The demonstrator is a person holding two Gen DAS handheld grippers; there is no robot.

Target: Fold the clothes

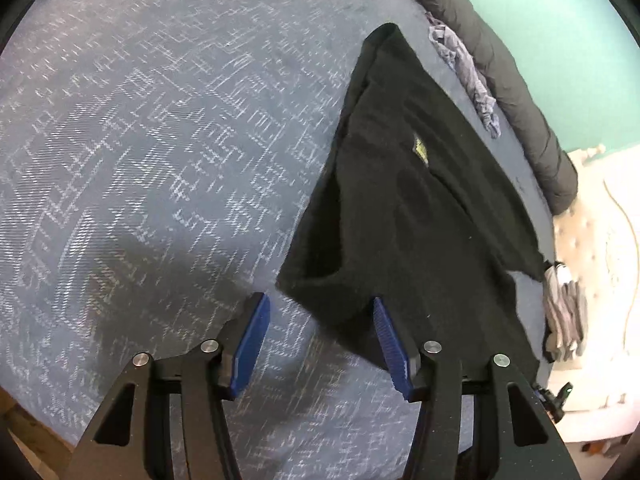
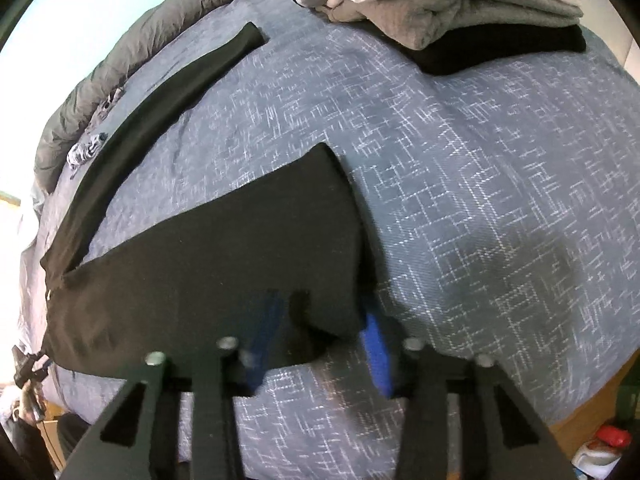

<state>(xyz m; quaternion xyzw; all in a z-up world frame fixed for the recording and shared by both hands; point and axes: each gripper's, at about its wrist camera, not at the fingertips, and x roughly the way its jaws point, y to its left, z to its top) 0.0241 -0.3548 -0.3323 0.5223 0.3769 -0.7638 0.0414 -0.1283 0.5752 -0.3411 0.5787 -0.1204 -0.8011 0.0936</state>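
A black garment [image 1: 404,200] is spread on a blue patterned bed cover [image 1: 160,160]. In the left wrist view it lies to the right, running from near to far. A small yellow label [image 1: 420,150] is seen on it.

The left gripper [image 1: 320,312] is held with its blue pads [image 1: 256,340] wide apart. A near corner of the garment lies between them, but nothing is pinched.

The right gripper [image 2: 320,320] is blurred, so it is hard to be sure, but its pads seem to be apart too. The near edge of the black garment [image 2: 224,256] is draped between and over them. One long sleeve [image 2: 160,100] is stretched out to the far left.

A stack of folded clothes [image 2: 448,4] is seen at the far right of the bed.

Things could go wrong from here. If only one layer is pinched, the fold could come out crooked. If the cloth is pulled too fast, it could slip out of the pads. The bed cover could be grabbed by mistake, because it lies right under the edge. The long sleeve could be left sticking out.
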